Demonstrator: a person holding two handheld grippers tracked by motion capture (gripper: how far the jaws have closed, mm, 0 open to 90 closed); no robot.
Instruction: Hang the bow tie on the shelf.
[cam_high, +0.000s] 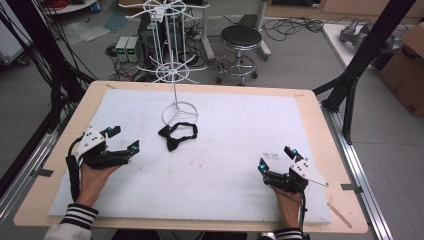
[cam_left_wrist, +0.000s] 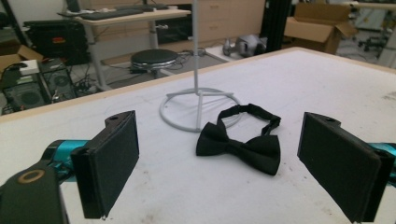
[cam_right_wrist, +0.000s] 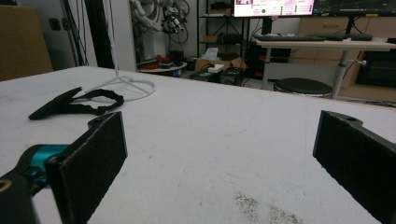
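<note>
A black bow tie (cam_high: 177, 135) with its neck strap lies flat on the white mat (cam_high: 235, 125), just in front of the round base of a white wire rack (cam_high: 173, 70). The left gripper (cam_high: 123, 139) rests at the mat's left side, open, jaws pointing at the bow tie (cam_left_wrist: 240, 142) a short way off. The right gripper (cam_high: 276, 157) sits at the mat's right front, open, nothing between its jaws. From the right gripper view the bow tie (cam_right_wrist: 72, 105) lies far off at the left, by the rack base (cam_right_wrist: 123, 86).
The mat covers a wooden table (cam_high: 320, 107) with its edges close on all sides. A black stool (cam_high: 240, 47), computer boxes and cables stand on the floor behind the table. Black frame posts (cam_high: 367, 50) rise at the right.
</note>
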